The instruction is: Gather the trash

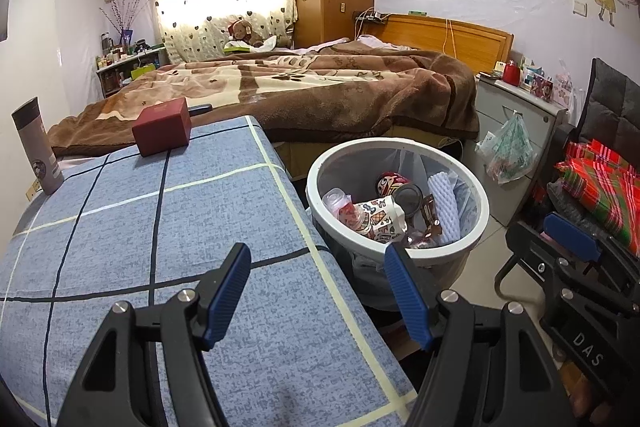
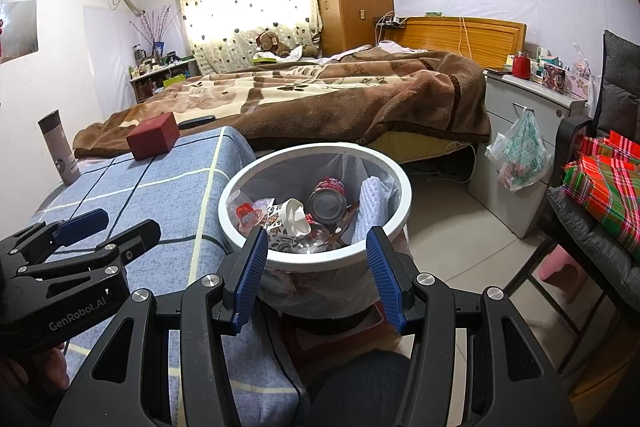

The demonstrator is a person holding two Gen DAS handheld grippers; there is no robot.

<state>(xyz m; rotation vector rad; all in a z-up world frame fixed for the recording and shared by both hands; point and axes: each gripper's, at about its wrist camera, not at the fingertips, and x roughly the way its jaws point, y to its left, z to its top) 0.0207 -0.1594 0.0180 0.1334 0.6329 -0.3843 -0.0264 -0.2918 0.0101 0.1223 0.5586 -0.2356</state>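
Left wrist view: the left gripper is hovering wide open and empty over the counter edge. The trash bin is standing upright beside the counter, holding a can that is lying tilted.

Right wrist view: the right gripper is hanging wide open and empty, just above the trash bin near rim.

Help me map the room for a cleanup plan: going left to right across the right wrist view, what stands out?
Grey flask → red box → white trash bin → hanging plastic bag → plaid cloth on the chair.
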